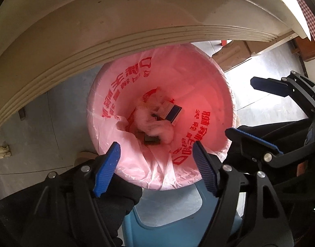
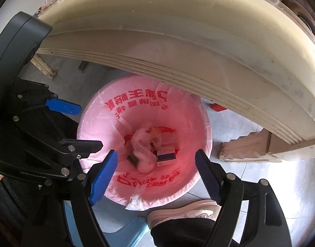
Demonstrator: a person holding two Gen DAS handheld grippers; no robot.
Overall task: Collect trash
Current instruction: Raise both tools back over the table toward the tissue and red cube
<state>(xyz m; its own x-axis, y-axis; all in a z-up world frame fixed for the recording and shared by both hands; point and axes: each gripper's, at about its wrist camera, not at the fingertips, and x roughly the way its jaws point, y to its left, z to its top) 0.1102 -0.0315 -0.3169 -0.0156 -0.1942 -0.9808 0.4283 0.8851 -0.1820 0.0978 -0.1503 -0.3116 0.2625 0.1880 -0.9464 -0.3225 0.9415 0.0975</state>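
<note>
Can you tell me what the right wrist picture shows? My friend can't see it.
A round bin lined with a pink bag with red writing sits on the floor, and at its bottom lie white fluff and a small box. The right tool is open and empty above it, the left tool is also open, and a cream table edge curves overhead.
</note>
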